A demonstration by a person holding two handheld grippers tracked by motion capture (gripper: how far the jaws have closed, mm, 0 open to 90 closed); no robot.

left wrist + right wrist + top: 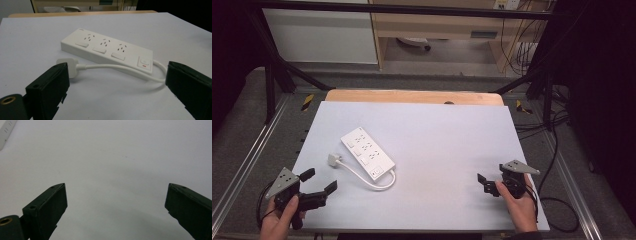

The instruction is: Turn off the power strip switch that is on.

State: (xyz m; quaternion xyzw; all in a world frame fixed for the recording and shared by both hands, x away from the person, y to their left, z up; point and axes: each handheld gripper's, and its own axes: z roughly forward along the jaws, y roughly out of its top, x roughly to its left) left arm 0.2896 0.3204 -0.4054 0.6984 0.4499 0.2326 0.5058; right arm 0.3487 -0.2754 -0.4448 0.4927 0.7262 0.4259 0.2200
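A: Near edge first. Left gripper (321, 181), where against the power strip?

B: Nearer than the power strip (367, 152) and off to its left, held in the person's left hand (279, 217) at the near left corner of the table (452, 130). Jaws spread wide, nothing between them. Through the left gripper view the strip lies just beyond the gap.

A: Right gripper (487, 182)?

B: Well apart from the strip, to its right and nearer, in the right hand (518, 202). Jaws wide apart too, bare table between them. The strip's corner (5, 132) clips the top left of the right gripper view.

A: The strip itself?

B: White, flat on the table, set at a slant, three sockets (105, 42) up, a switch (144, 61) at its near end. Nothing touches it.

A: Cord?

B: White cord (367, 179) leaves the strip's near end, loops on the nearer side and runs left to the plug (334, 159), which lies just beside the strip's left flank.

A: Beyond the strip?

B: A wooden edge (412, 96) at the table's far side.
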